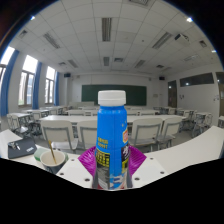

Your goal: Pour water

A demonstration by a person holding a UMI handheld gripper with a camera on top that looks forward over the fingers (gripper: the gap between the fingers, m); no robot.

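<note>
Your gripper (111,172) is clamped on the blue bottle (112,135), which stands upright between the pink pads, its long axis vertical and white cap on (contents not visible). The cup (49,158) sits on the bench (195,150) to the bottle's left, near; tilt that way.

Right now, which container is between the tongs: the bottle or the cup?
The blue bottle with the white cap, held upright between the tongs. The cup stands apart on the table.

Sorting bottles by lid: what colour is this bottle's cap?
White, seen in the gripper view: the cap tops the blue bottle.
</note>
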